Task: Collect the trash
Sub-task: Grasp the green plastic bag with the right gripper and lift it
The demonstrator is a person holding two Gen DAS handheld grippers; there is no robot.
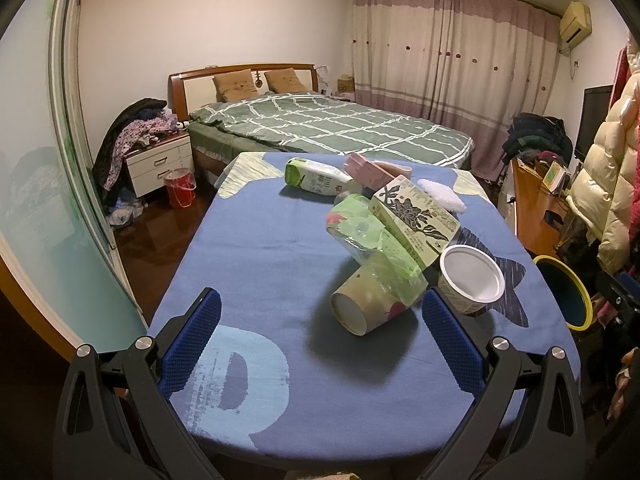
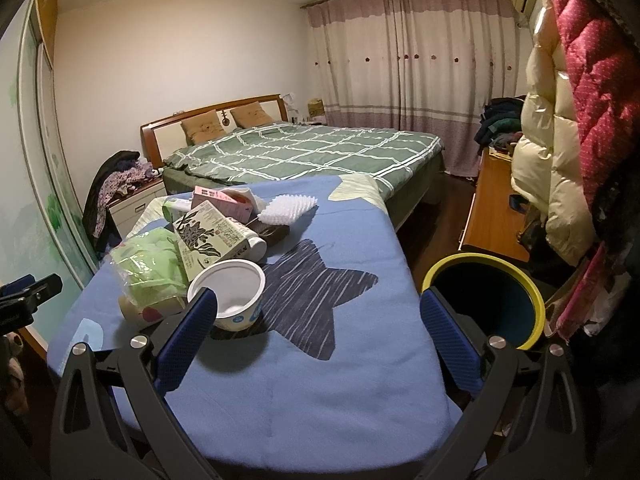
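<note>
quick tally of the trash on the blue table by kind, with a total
Cups or tubs: 2, the white tub and the paper cup on its side
Cartons: 2, green-printed, pink
Bottles: 1, white and green
Plastic wrappers: 1, green
White foam pieces: 1
Total: 7 that can be told apart

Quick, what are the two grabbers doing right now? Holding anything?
Left gripper: jaws open, holding nothing.
Right gripper: jaws open, holding nothing.
</note>
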